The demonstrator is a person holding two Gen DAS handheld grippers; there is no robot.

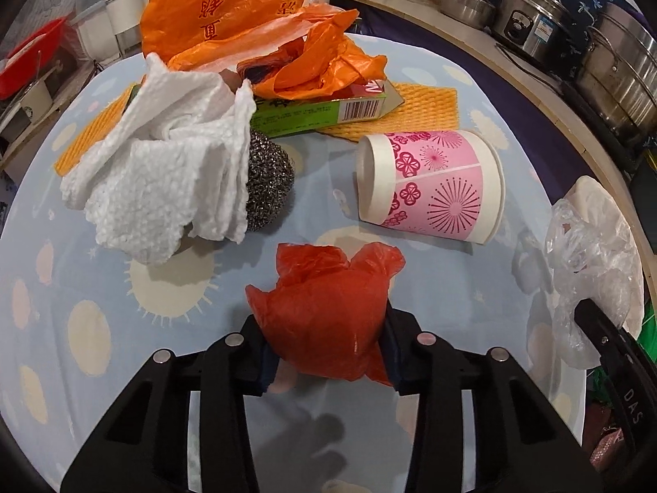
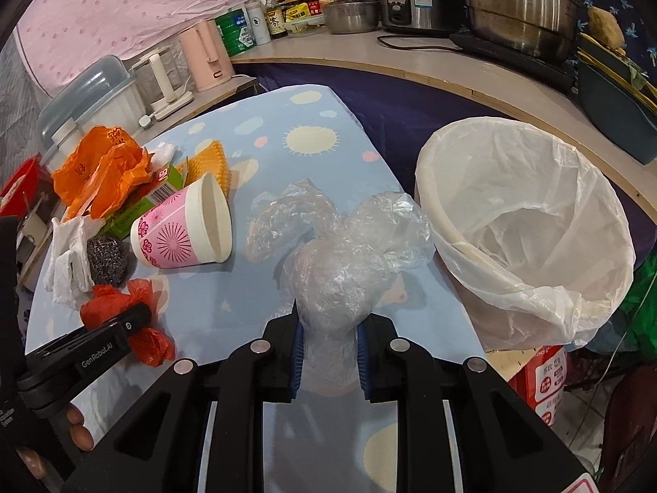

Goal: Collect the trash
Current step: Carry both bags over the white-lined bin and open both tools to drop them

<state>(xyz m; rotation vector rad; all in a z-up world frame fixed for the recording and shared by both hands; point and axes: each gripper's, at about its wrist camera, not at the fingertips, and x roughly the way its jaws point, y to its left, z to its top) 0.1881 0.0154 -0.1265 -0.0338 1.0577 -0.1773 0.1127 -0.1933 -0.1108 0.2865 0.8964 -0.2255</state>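
Bin [image 2: 447,222] — right wrist view only

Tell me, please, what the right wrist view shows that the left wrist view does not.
Only the right wrist view shows the open mouth of the lined trash bin beside the table.

Only the left wrist view shows the left gripper clamped on the red bag from behind.

Both show the pink paper cup lying on its side, the steel scourer and the clear plastic bag held by the right gripper.

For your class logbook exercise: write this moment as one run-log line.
left gripper: shut on crumpled red plastic bag | right gripper: shut on clear crinkled plastic wrap | white-lined bin: empty
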